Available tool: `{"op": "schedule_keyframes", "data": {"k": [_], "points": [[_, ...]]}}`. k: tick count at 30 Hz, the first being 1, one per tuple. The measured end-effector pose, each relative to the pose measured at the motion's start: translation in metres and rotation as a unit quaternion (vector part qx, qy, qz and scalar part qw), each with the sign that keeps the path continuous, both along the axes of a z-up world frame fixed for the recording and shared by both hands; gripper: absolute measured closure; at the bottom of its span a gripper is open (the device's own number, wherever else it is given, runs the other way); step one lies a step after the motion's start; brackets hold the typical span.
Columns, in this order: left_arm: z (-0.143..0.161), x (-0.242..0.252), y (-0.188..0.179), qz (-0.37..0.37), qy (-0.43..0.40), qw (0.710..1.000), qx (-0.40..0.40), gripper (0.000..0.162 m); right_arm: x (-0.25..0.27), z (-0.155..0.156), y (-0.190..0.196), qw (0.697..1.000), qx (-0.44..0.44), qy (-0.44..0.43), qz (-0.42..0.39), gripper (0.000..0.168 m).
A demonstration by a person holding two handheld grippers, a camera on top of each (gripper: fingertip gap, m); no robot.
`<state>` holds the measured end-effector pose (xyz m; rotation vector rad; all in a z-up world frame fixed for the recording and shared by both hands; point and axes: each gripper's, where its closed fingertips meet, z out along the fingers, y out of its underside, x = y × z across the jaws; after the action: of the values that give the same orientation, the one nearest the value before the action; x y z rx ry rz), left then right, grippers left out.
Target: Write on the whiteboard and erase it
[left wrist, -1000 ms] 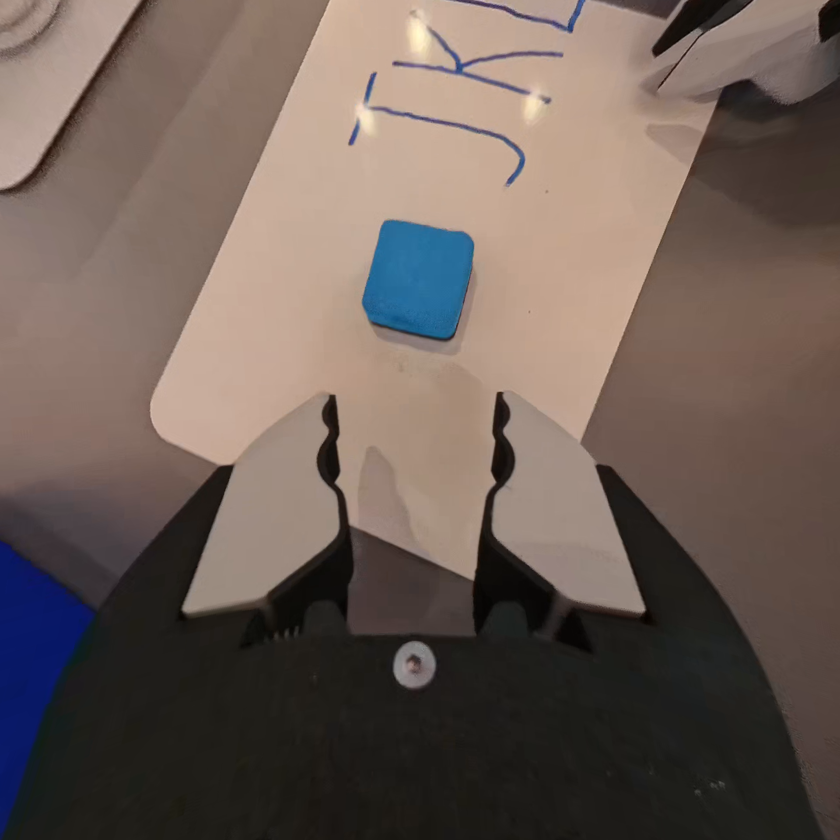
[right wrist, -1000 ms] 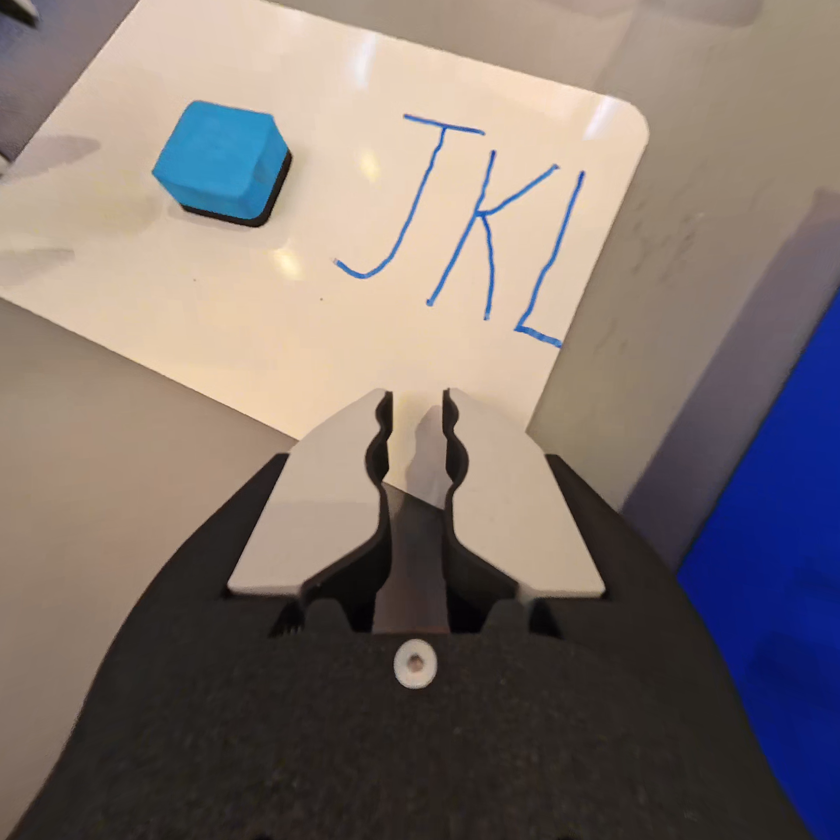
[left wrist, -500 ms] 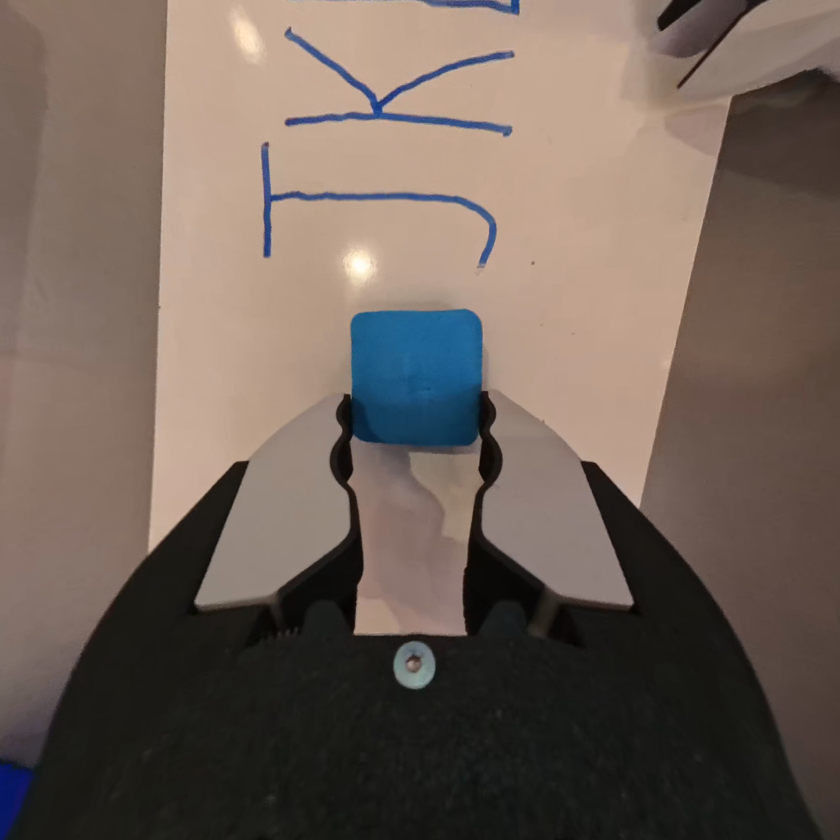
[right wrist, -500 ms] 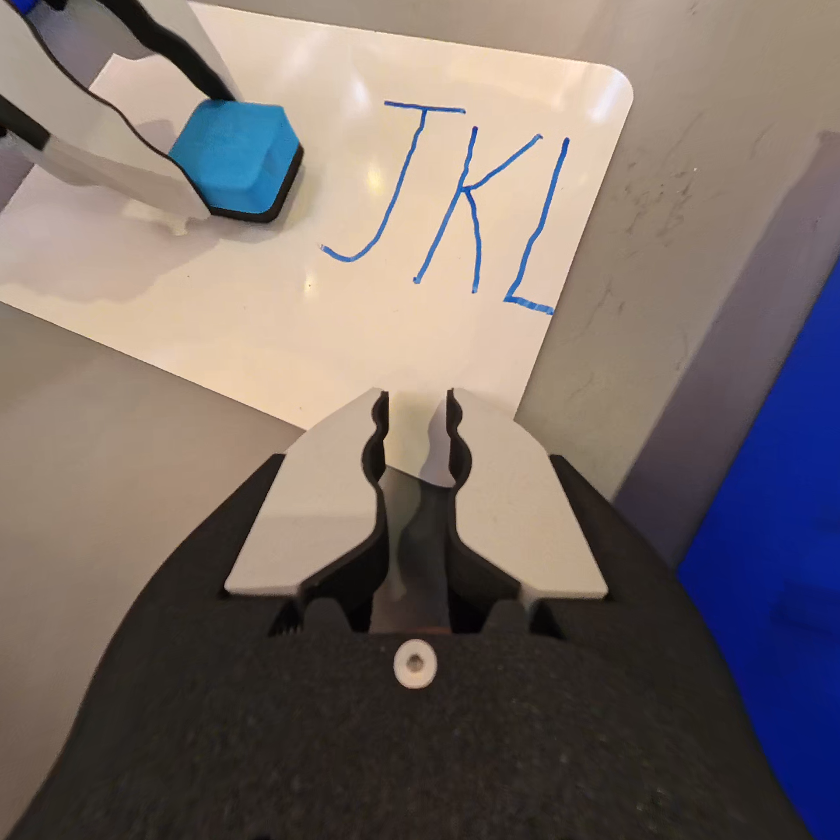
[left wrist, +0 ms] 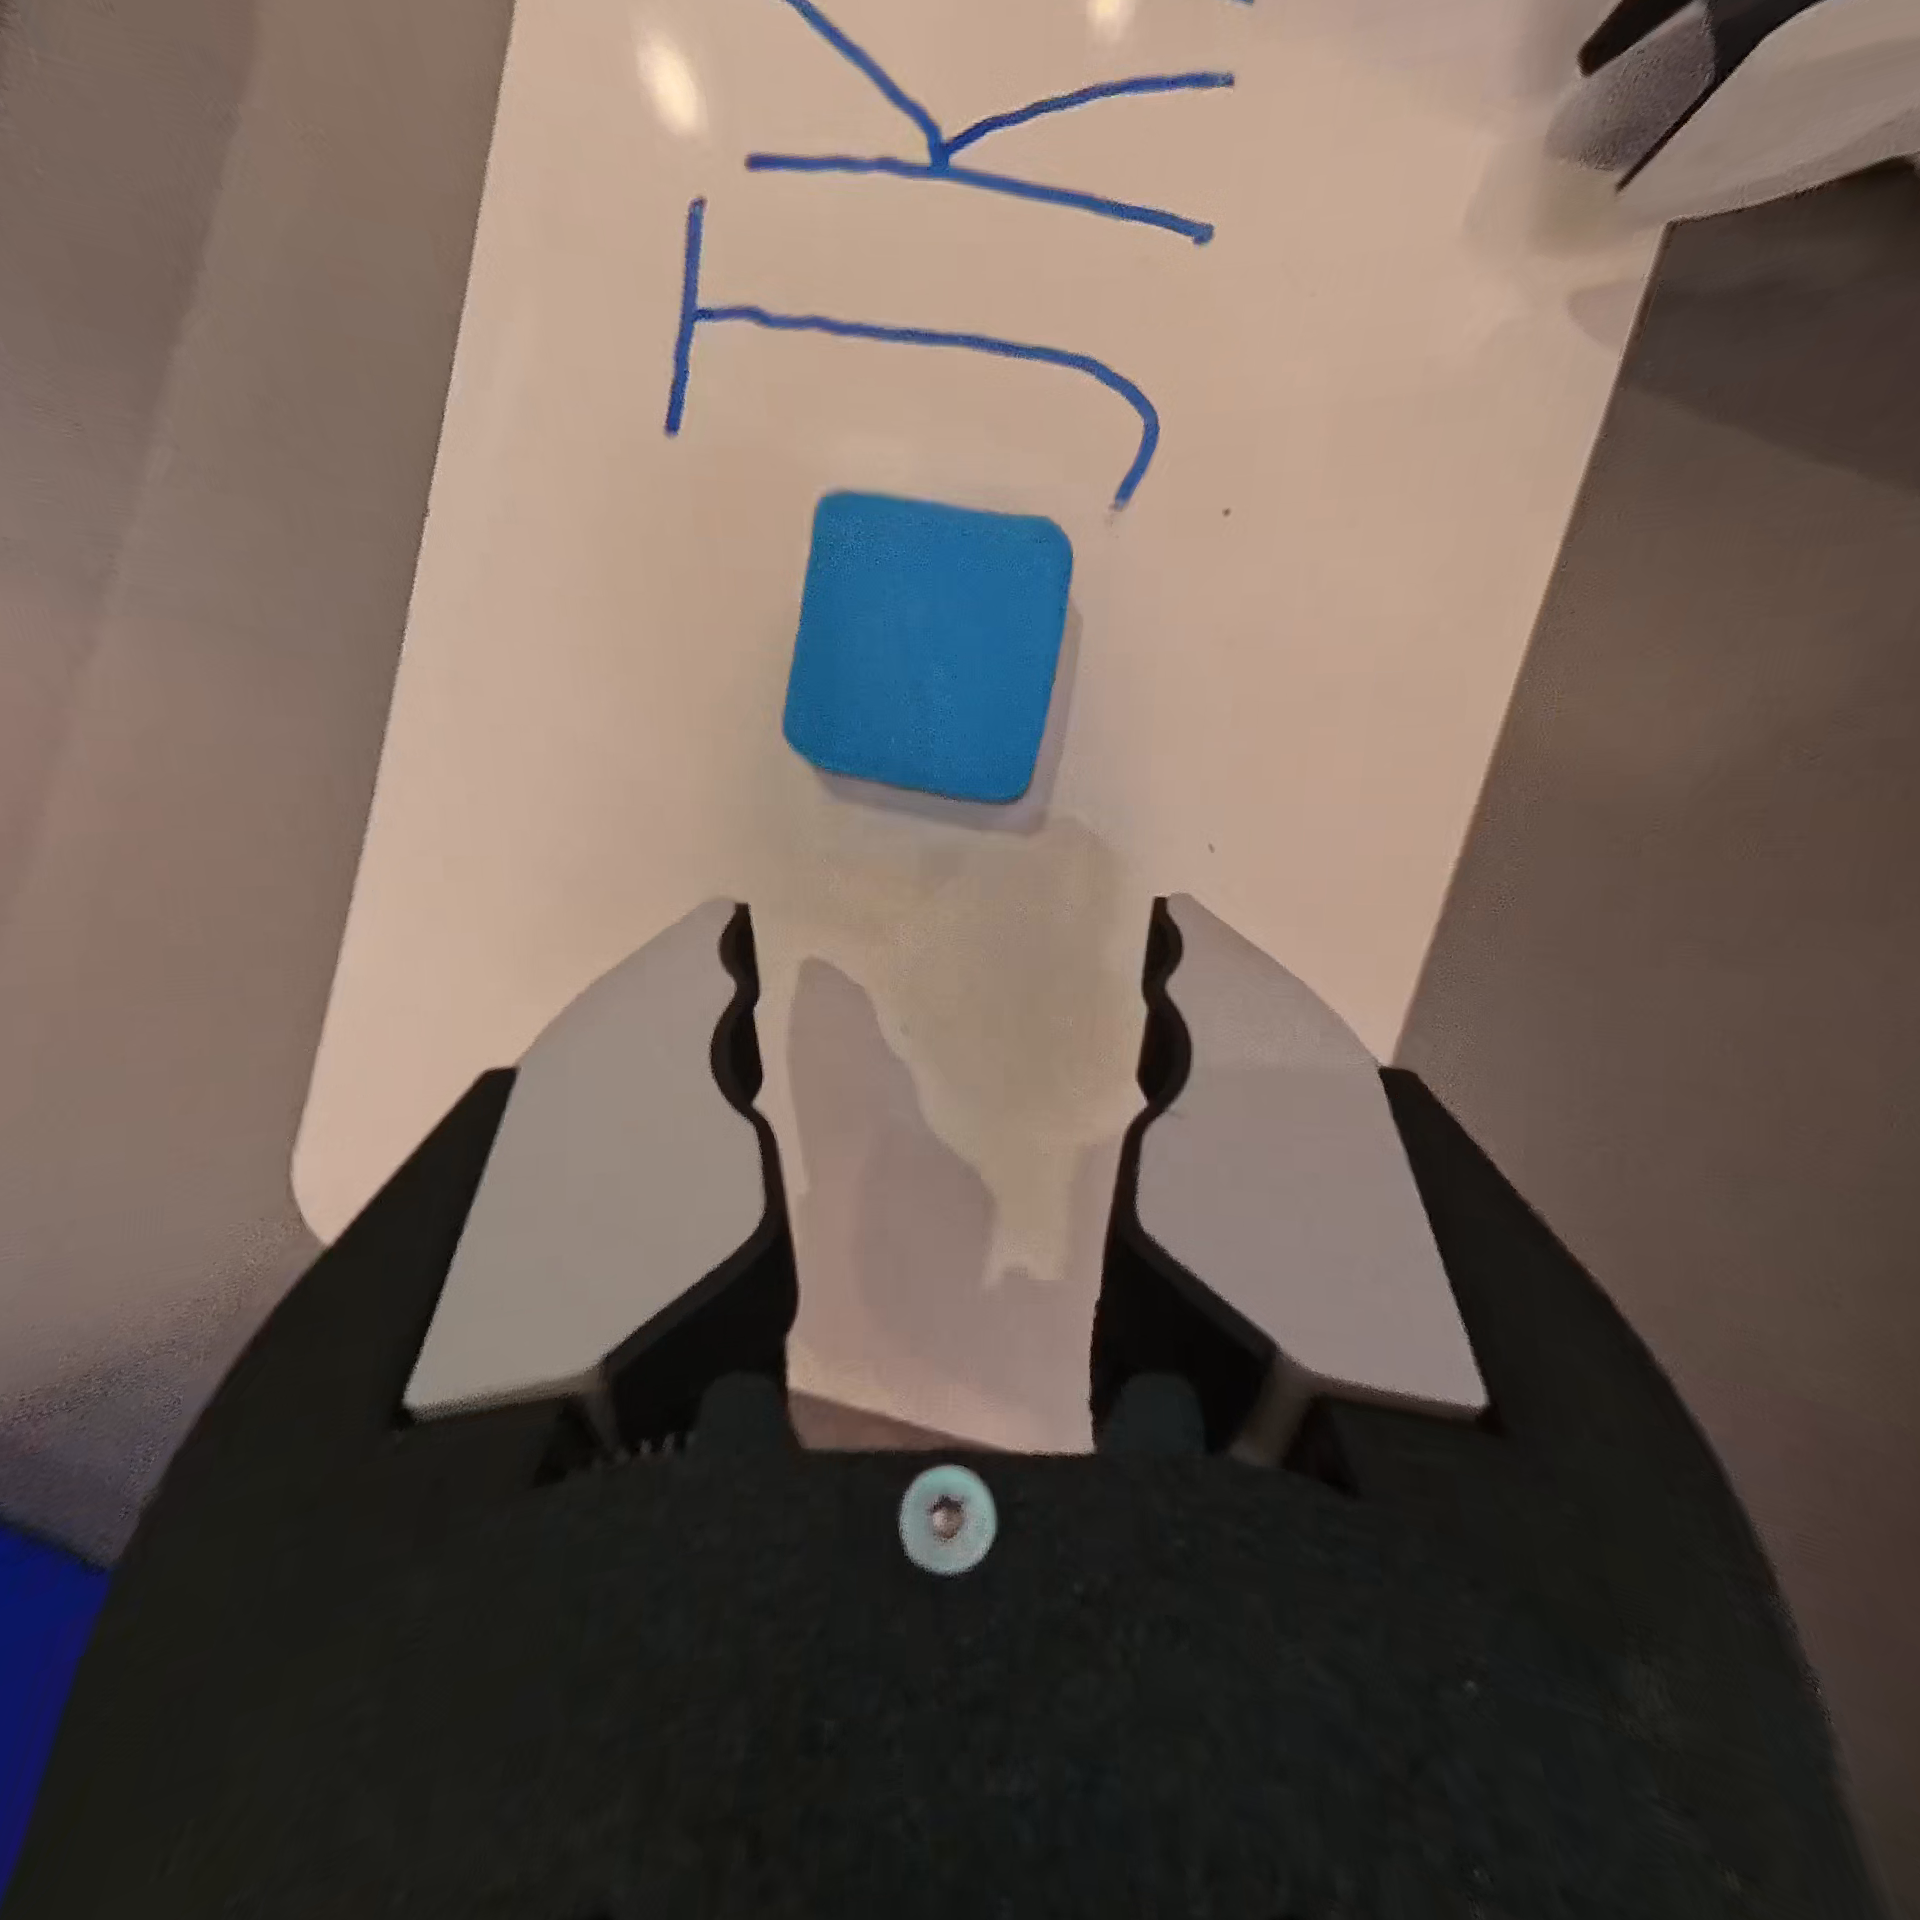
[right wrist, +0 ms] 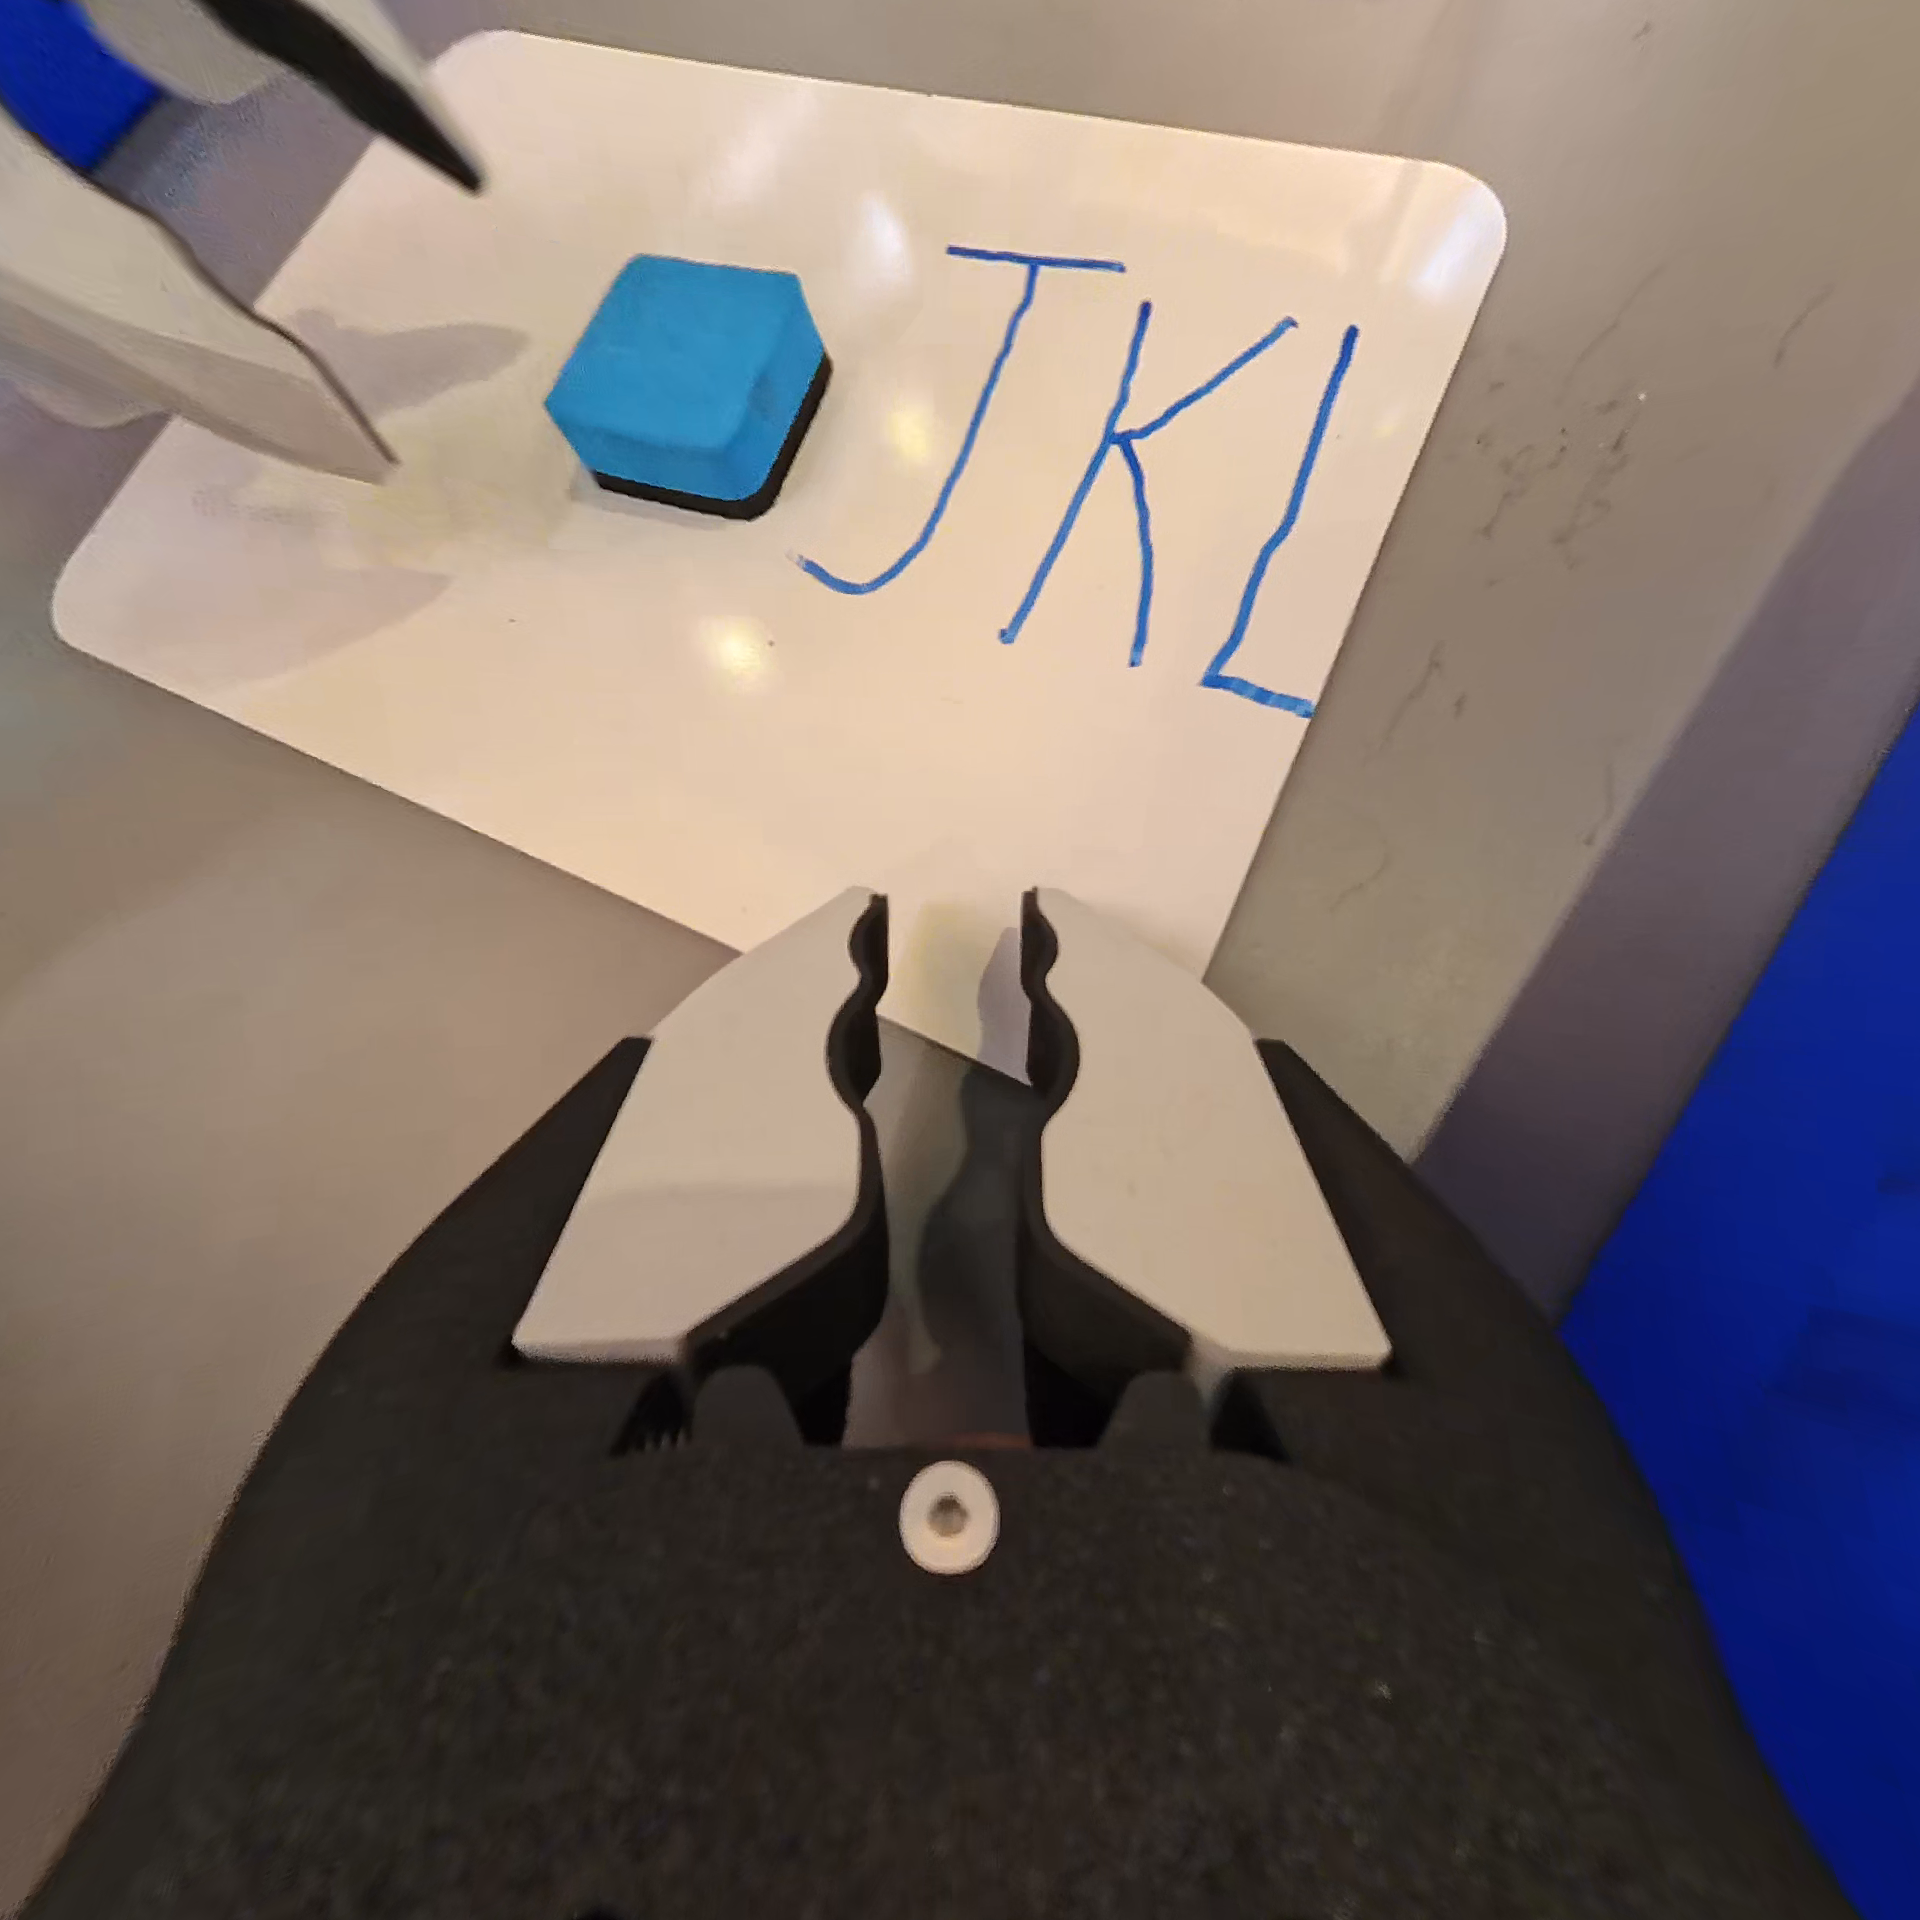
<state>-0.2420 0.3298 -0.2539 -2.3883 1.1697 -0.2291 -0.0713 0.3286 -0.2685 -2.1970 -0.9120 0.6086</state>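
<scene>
A white whiteboard [left wrist: 582, 727] lies flat on the grey table, with blue marker letters [left wrist: 914, 332] at its far end. A blue foam eraser [left wrist: 925, 644] with a black base rests on the board just short of the letters. My left gripper [left wrist: 951, 914] is open and empty, a little behind the eraser and not touching it. The right wrist view shows the board [right wrist: 727, 748], the eraser [right wrist: 686, 384], the letters [right wrist: 1132, 468] and the left gripper [right wrist: 428, 324] at upper left. My right gripper [right wrist: 956, 904] is empty with a narrow gap, over the board's near edge.
The grey table [right wrist: 260, 935] surrounds the board. A blue surface [right wrist: 1766, 1143] lies past the table edge on the right, and a blue patch [left wrist: 42, 1621] shows at the lower left of the left wrist view. The right gripper's fingers [left wrist: 1766, 135] show at that view's top right.
The eraser was between my left fingertips half a second ago. The left gripper has since opened wider and drawn back, leaving the eraser closer to the letters. The right gripper has barely moved.
</scene>
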Motion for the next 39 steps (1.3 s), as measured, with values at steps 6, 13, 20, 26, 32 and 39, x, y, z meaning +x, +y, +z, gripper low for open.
{"op": "schedule_keyframes", "data": {"k": [6,13,20,26,32,39], "points": [[-0.006,-0.049,-0.082,0.120,-0.045,0.991,0.044,0.131,-0.016,0.008,-0.007,0.999,0.007,0.012,0.031,0.144],[-0.023,-0.059,-0.113,0.173,-0.090,0.980,0.030,0.122,-0.034,0.009,-0.015,0.998,0.013,-0.007,0.057,0.143],[-0.024,-0.054,-0.107,0.155,-0.075,0.984,0.041,0.128,-0.052,0.040,-0.013,0.995,0.034,-0.020,0.094,0.144],[-0.026,-0.054,-0.096,0.145,-0.052,0.987,0.050,0.162,-0.075,0.072,0.014,0.977,0.067,-0.099,0.177,0.143],[-0.026,-0.057,-0.097,0.153,-0.054,0.985,0.056,0.162,-0.114,0.065,0.016,0.909,0.074,-0.186,0.365,0.137],[-0.026,-0.056,-0.096,0.157,-0.074,0.984,0.044,0.162,-0.141,0.016,0.027,0.808,0.084,-0.300,0.500,0.114]]}}
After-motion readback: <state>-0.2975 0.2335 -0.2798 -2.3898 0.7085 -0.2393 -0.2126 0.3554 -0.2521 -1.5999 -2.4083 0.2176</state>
